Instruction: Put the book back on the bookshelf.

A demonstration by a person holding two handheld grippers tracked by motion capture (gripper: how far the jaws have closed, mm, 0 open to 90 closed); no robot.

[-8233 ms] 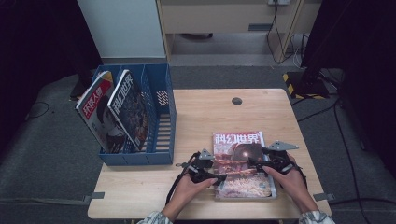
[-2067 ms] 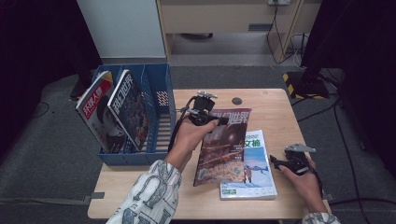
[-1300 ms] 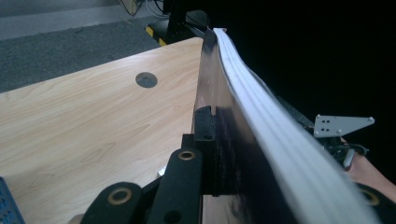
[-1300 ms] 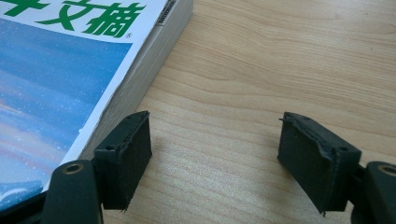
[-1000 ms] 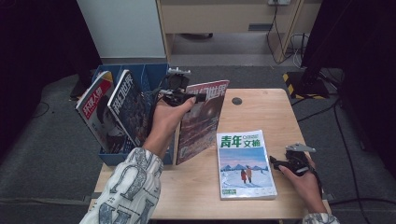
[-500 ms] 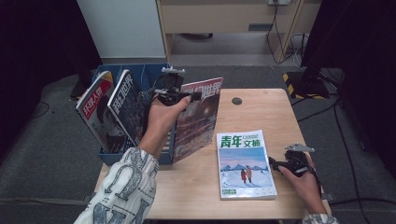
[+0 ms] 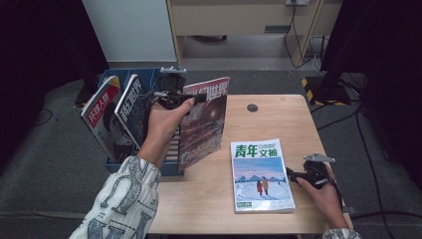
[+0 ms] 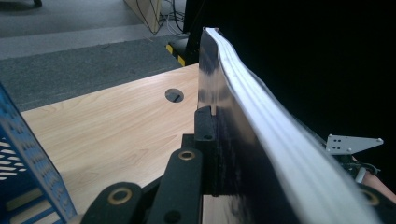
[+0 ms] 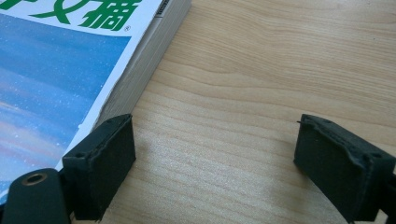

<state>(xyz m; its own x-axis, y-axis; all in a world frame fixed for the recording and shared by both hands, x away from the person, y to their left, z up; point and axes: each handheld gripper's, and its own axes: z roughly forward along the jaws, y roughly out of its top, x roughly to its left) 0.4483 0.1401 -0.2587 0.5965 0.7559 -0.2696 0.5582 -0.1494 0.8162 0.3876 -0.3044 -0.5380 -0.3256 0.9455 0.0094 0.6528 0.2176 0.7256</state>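
filing magazine [image 7: 203, 124] upright, clamped at its top edge in left gripper [image 7: 175, 98], just right of the blue slotted rack [image 7: 171, 164] | keep it vertical, lower spine-first into a free slot | glossy, floppy pages | right gripper [image 7: 297, 176] jaws apart beside the flat green-titled magazine [image 7: 261, 174] on pale wood
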